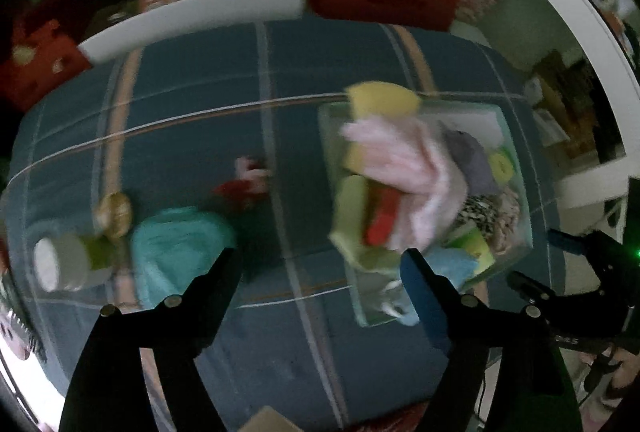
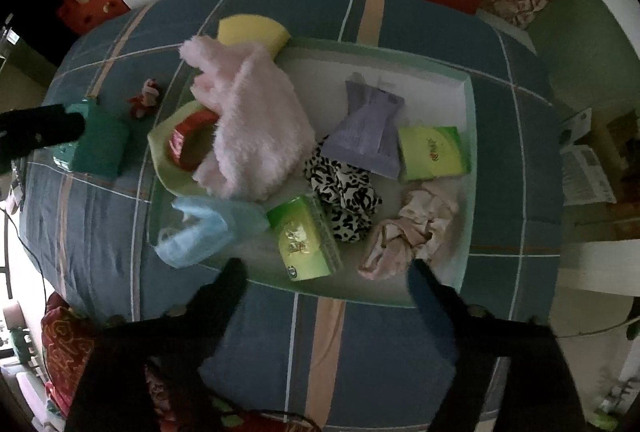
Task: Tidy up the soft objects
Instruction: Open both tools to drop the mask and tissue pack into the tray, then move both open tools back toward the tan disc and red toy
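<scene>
Soft objects point(image 2: 256, 127) in clear tray point(image 2: 468, 151), w/ tissue packs point(image 2: 434, 151).

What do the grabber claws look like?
Both grippers are black, with two long pointed fingers like beaks. The left gripper has a blue pad on one finger and round metal screws. The right gripper has a blue pad as well.

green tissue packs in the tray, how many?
2. One green tissue pack lies by the tray's right wall, beside the purple pack. The other lies near the front edge, next to the blue mask. The pink fleece may hide more.
</scene>
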### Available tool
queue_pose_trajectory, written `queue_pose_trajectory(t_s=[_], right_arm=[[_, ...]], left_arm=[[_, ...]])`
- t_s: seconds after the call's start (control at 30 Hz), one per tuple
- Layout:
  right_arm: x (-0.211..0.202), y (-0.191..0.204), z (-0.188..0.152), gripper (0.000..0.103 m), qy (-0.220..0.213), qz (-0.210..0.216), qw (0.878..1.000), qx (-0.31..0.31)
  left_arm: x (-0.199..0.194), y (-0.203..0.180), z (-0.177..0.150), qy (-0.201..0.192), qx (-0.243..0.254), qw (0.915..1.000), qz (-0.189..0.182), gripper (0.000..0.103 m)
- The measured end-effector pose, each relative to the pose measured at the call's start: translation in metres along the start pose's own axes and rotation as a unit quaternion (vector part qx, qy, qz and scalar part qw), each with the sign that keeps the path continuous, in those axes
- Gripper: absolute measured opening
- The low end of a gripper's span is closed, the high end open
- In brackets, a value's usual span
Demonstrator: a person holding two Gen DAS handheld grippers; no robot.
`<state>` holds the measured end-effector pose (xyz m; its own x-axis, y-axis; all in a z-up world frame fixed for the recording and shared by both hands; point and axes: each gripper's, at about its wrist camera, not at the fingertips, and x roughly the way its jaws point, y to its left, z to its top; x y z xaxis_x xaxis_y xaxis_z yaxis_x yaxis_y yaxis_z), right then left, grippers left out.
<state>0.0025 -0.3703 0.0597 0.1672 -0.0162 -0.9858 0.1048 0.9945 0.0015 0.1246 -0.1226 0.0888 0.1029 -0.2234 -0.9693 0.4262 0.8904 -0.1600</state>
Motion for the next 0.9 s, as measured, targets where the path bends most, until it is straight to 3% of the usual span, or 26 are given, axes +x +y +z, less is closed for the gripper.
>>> queue_pose_trajectory(t_s=[0.1,0.57,0.9], right_arm=[[-0.012,0.006,0.001,0.103,-0.004,-0.004,1.0,-0.002],[-0.071,0.052,0.005,0.103,-0.032,-0.025,0.999,-0.022],[-0.097,0.102,0.035,0.103,-0.049,-0.015,0.998,-0.04]], left_arm=[[-0.014,0.026,-0.004,0.002,-0.023,0.9996,0.016,0.082],[-0.08,0.121,-0.031,-0.017,-0.111,0.9937,-0.006,0.083],[-0.106,0.189,-0.035,-0.023,-0.163,0.9863,0.016,0.083]])
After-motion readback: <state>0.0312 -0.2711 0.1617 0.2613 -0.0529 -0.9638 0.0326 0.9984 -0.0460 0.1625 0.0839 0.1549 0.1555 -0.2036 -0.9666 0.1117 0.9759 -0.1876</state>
